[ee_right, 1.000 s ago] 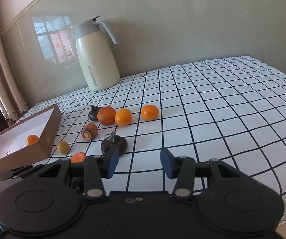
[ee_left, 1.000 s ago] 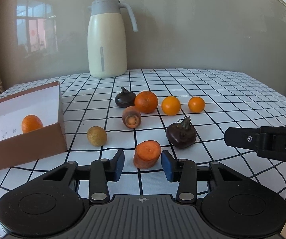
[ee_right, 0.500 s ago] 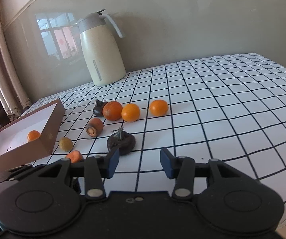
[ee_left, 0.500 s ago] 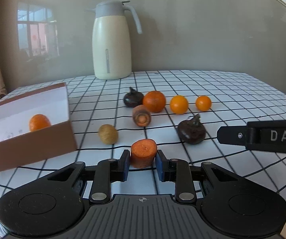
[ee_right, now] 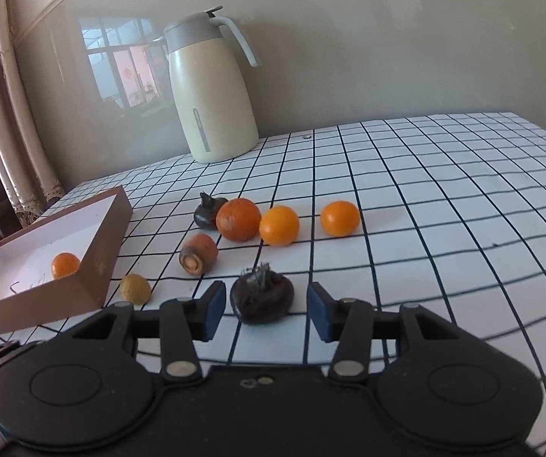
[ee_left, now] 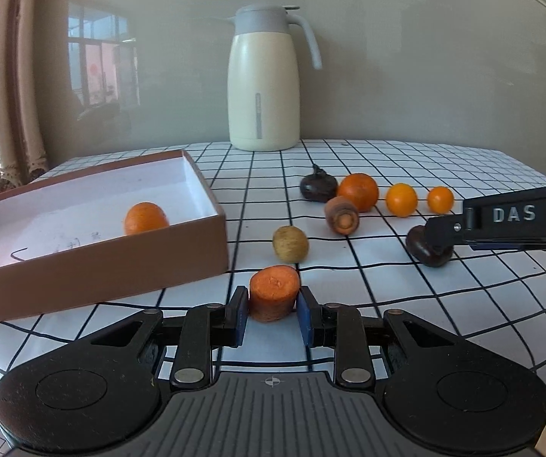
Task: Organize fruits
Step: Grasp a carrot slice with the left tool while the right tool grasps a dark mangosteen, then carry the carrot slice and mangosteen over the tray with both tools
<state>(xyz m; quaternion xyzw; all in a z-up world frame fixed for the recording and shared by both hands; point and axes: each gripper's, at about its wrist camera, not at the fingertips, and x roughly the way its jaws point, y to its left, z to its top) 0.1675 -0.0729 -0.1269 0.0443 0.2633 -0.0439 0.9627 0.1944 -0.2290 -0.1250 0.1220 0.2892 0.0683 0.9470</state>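
Observation:
My left gripper (ee_left: 271, 304) is shut on a cut orange carrot piece (ee_left: 273, 287), close to the front right corner of the brown cardboard box (ee_left: 101, 274). One orange (ee_left: 145, 218) lies in the box. In the right wrist view, a dark brown stemmed fruit (ee_right: 261, 304) sits on the cloth between the jaws of my right gripper (ee_right: 266, 301). Those jaws are opening and their pads stand clear of the fruit. Three oranges (ee_right: 238, 219) (ee_right: 279, 226) (ee_right: 339, 218) line up behind it.
A second dark fruit (ee_left: 318, 187), a carrot stub (ee_left: 342, 216) and a small tan round fruit (ee_left: 290, 243) lie on the checked tablecloth (ee_right: 425, 198). A cream jug (ee_left: 263, 83) stands at the back by the wall. Curtains hang at the left.
My left gripper closed on the carrot piece and shifted left toward the box. My right gripper moved forward until the dark stemmed fruit came between its jaws.

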